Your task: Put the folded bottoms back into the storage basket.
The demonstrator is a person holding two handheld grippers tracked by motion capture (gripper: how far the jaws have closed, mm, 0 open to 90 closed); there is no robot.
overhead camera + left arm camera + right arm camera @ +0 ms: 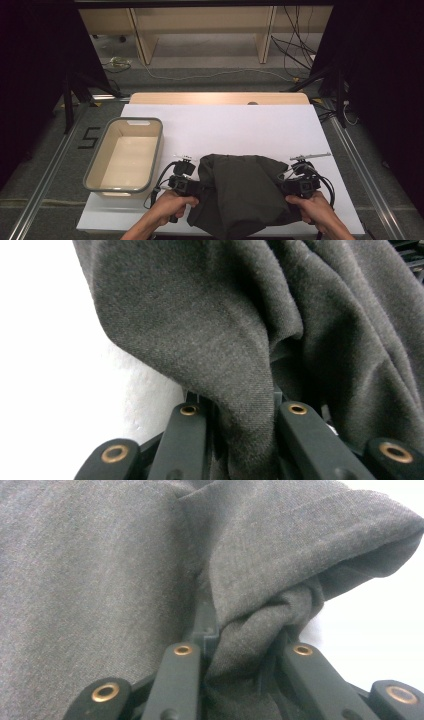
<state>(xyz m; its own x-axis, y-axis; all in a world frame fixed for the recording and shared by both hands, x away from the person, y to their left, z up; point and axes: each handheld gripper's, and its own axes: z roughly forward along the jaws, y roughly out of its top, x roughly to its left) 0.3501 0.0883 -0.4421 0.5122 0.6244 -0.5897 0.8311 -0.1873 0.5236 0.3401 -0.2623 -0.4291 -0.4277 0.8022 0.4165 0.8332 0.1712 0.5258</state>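
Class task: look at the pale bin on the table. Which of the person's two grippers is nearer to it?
Left. The left gripper sits just beside the bin, at the dark cloth's left edge. The right gripper is at the cloth's far side, with the whole cloth between it and the bin.

A dark grey-green garment (240, 192), soft and crumpled, lies bunched in folds at the near edge of the white counter (225, 125), right of centre.
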